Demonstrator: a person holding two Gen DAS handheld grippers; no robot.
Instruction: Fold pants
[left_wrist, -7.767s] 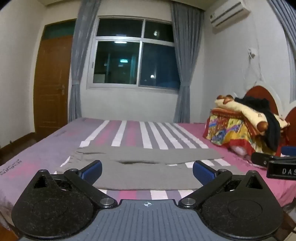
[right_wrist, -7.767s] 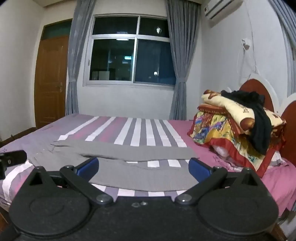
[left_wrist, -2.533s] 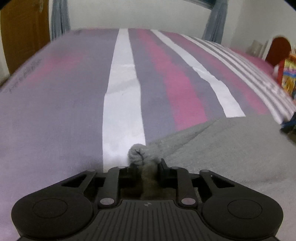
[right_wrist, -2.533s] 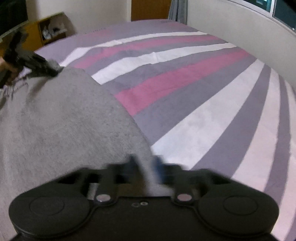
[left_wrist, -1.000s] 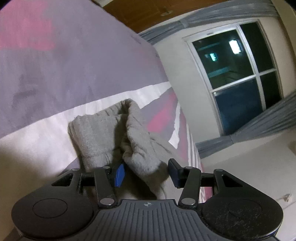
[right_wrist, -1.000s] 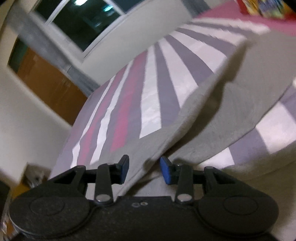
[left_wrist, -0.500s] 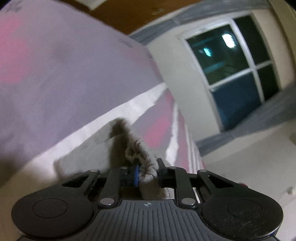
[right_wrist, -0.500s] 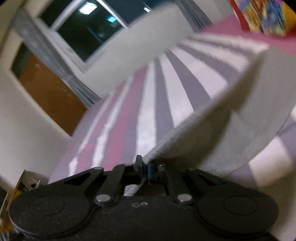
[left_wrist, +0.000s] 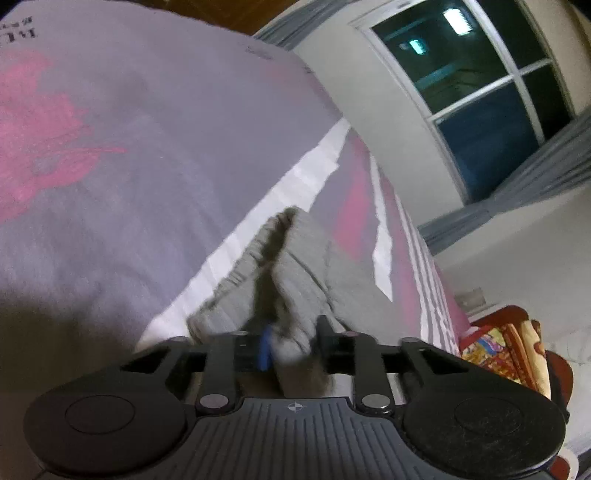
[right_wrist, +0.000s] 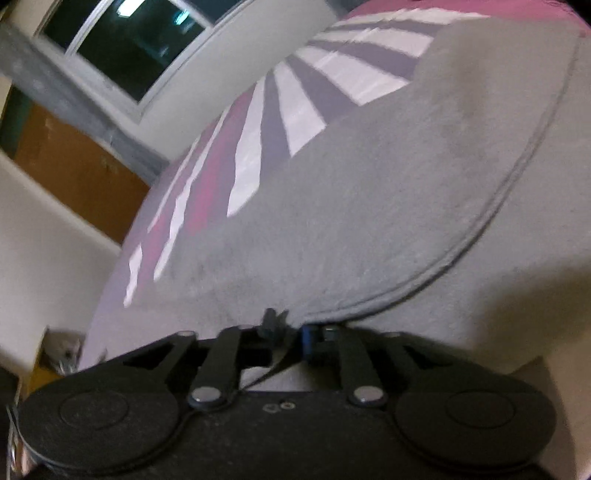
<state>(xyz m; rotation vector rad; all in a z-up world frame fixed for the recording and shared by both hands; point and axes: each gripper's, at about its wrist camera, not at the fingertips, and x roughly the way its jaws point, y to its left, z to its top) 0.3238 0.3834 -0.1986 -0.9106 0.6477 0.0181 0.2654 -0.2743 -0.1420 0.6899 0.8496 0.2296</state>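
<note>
The grey pants (left_wrist: 291, 273) lie on the striped bed sheet (left_wrist: 147, 155). In the left wrist view my left gripper (left_wrist: 290, 341) is shut on a bunched, ribbed edge of the pants, which rises in a fold ahead of the jaws. In the right wrist view the pants (right_wrist: 369, 206) spread wide across the frame, with a curved seam running along one layer. My right gripper (right_wrist: 286, 334) is shut on the near edge of the pants, and a dark bit of cord or thread sticks up between the jaws.
The bed has purple, pink and white stripes (right_wrist: 273, 125). A window (left_wrist: 476, 85) and grey curtains are beyond it, with a brown door (right_wrist: 74, 173) in the right wrist view. Colourful bedding (left_wrist: 498, 347) is piled by the red headboard.
Both grippers were open around the pants' edge one second ago and have shut on it. The right gripper has since brought the fabric closer, so it now fills most of its view.
</note>
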